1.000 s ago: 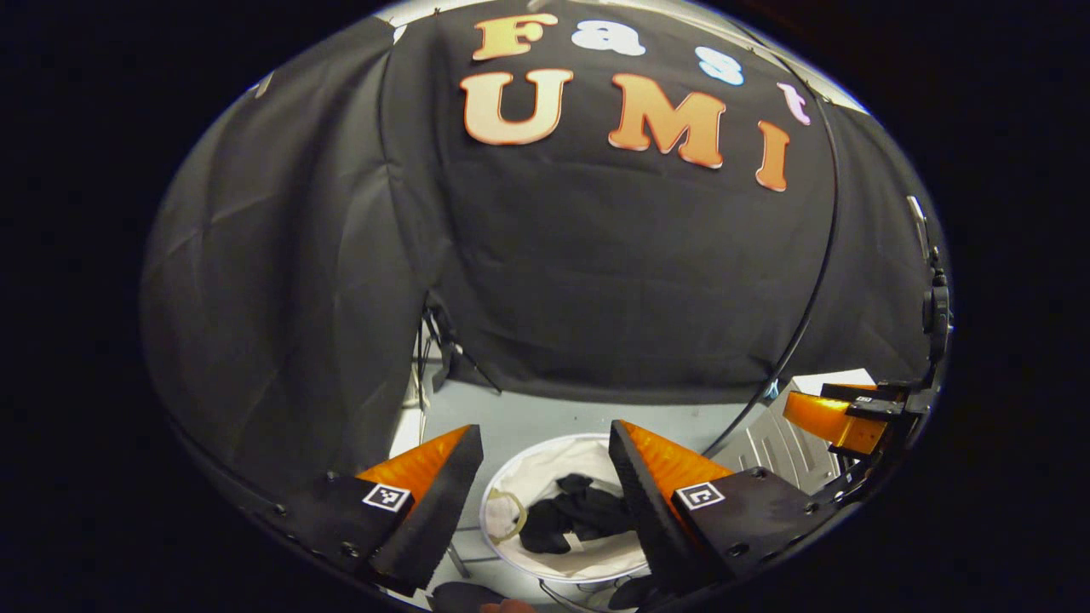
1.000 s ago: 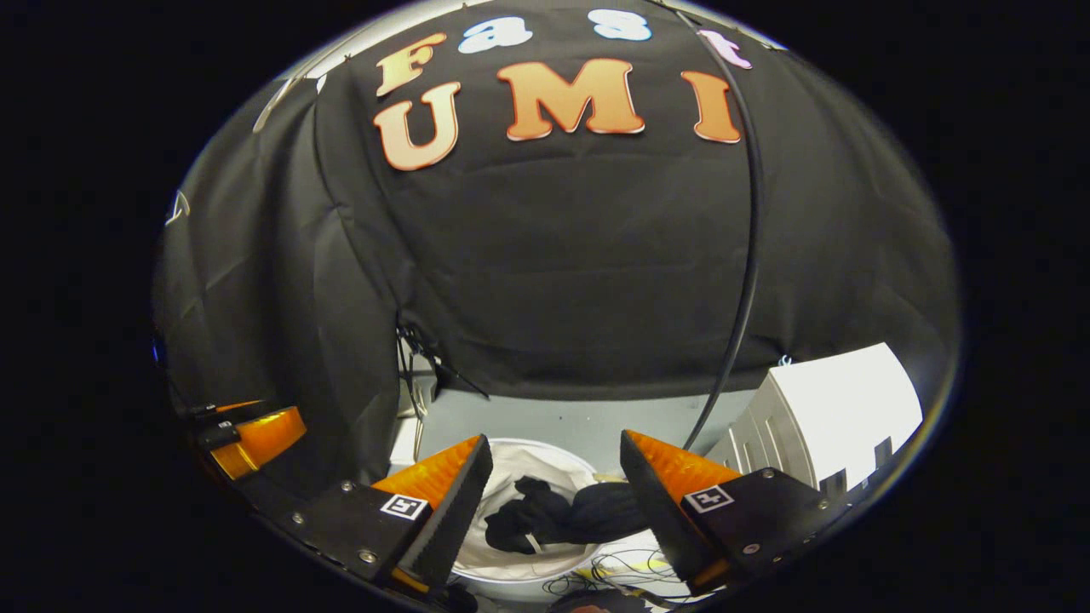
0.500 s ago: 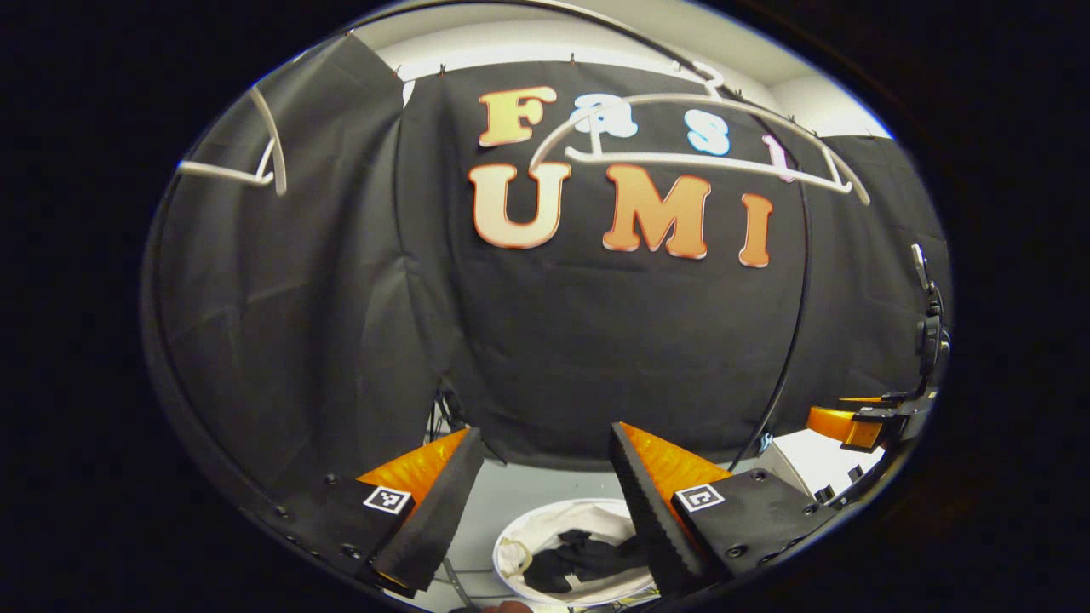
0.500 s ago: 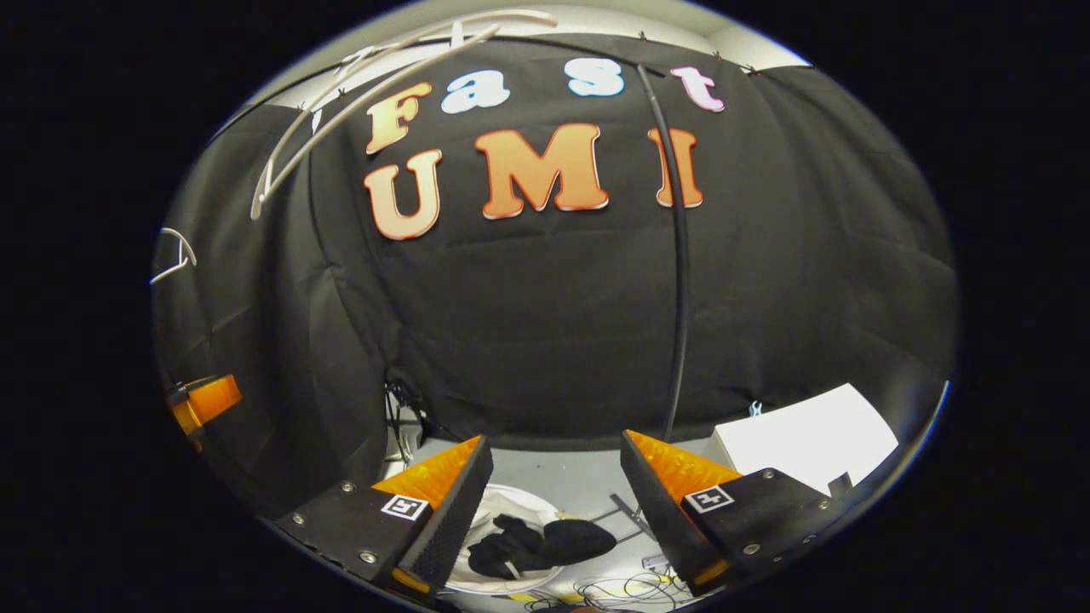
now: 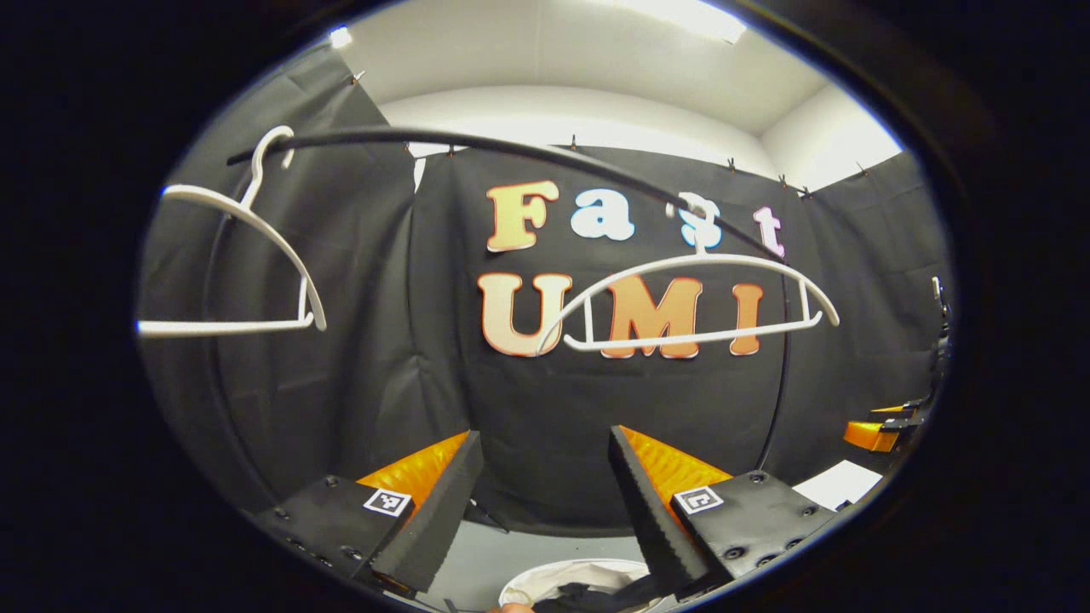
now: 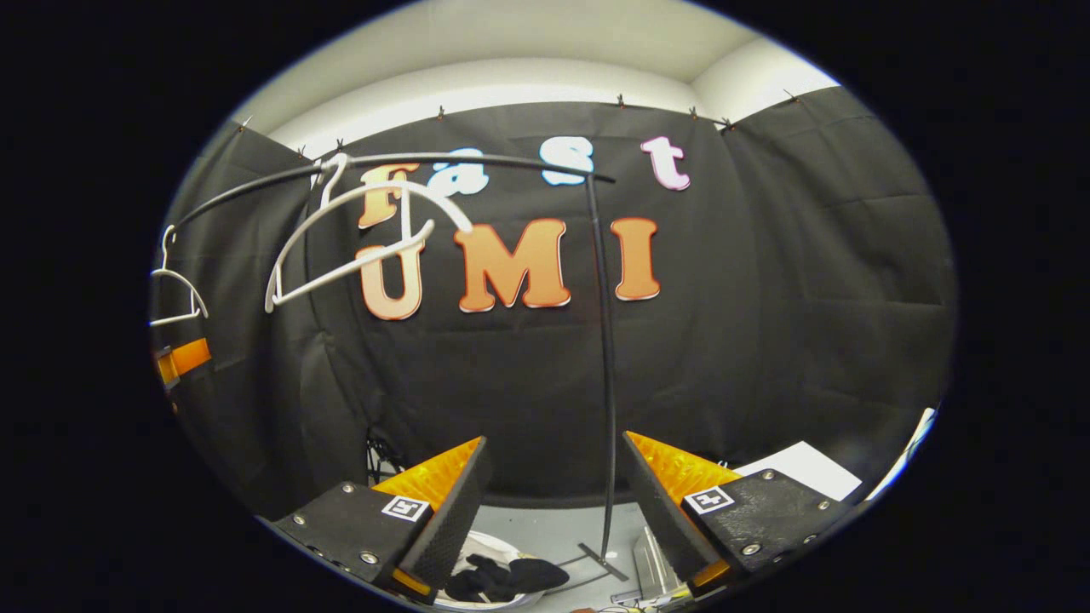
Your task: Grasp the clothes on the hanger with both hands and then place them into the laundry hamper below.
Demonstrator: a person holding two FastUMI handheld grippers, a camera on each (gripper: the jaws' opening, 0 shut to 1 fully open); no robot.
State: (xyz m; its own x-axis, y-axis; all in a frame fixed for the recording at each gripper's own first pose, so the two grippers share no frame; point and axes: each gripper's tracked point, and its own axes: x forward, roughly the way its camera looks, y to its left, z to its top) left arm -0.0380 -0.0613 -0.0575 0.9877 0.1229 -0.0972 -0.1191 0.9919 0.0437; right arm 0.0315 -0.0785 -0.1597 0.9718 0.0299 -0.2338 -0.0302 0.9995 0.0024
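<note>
Black cloth lines the booth wall behind a dark clothes rail [image 5: 511, 153], with a pale ceiling above it.

Left gripper view: we note two white hangers on the rail, both bare. One hanger [image 5: 690, 298] hangs near the rail's right end; the other hanger [image 5: 247, 255] hangs near its left end. Our left gripper [image 5: 545, 494] is held up facing the wall, its two fingers spread wide with nothing between them. Low in this view, between the fingers, we see the white rim of the laundry hamper [image 5: 545, 579] on the grey floor, with dark clothes [image 5: 596, 594] lying inside it. At the far right edge the right gripper [image 5: 877, 430] shows partly; we cannot judge its state from here.

Right gripper view: the rail [image 6: 477, 160] runs across the top and meets an upright pole [image 6: 606, 366] that stands on the floor. The nearer bare hanger [image 6: 358, 238] hangs tilted on the rail; the farther one [image 6: 174, 285] hangs small at the left. Our right gripper [image 6: 553, 502] is likewise released, fingers well apart, holding nothing. Below its left finger we see the hamper [image 6: 477, 600] with the dark clothes [image 6: 507, 577] bundled inside. A white boxy object [image 6: 796, 468] sits on the floor at lower right. The left gripper [image 6: 183, 359] shows at the left edge.
</note>
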